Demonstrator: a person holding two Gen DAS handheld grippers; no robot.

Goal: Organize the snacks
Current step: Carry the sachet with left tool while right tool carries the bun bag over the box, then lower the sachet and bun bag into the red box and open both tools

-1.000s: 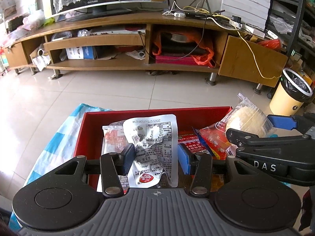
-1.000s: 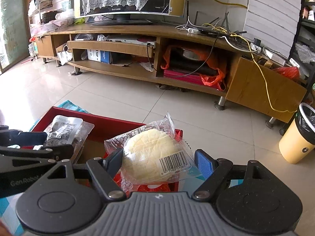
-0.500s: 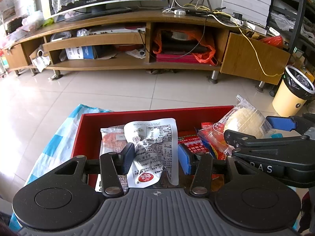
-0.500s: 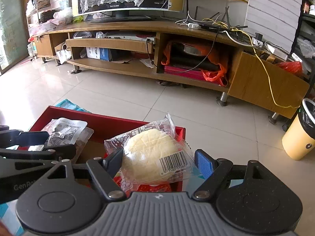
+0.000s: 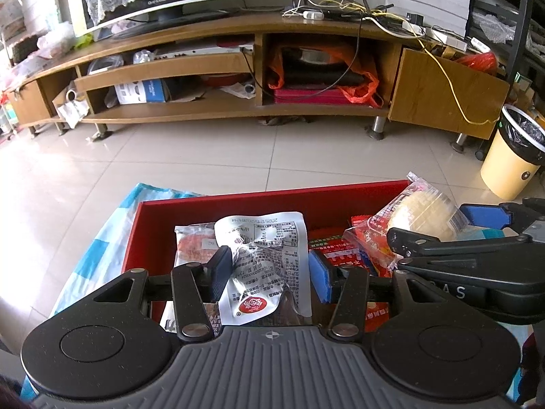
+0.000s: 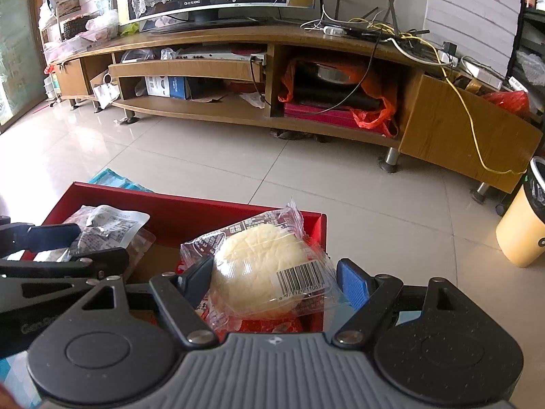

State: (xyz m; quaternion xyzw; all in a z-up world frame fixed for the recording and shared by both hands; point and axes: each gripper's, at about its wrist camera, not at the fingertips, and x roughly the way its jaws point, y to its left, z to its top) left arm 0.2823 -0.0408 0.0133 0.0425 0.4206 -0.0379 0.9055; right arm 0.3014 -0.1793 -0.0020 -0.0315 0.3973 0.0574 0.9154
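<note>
Left claw (image 5: 269,274) base hides silver pouch (image 5: 264,259) bottom; red box (image 5: 272,197) floor mostly covered.

A blue-and-white cloth (image 5: 98,248) covers the surface at lower left; the red box (image 5: 272,201) sits on it.

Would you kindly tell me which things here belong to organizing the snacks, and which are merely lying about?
Belonging to the job:
- silver foil snack packet, in the left gripper
- clear-wrapped pale bun, in the right gripper
- red cardboard box

Lying about:
- wooden TV stand
- cream waste bin
- yellow cable
</note>
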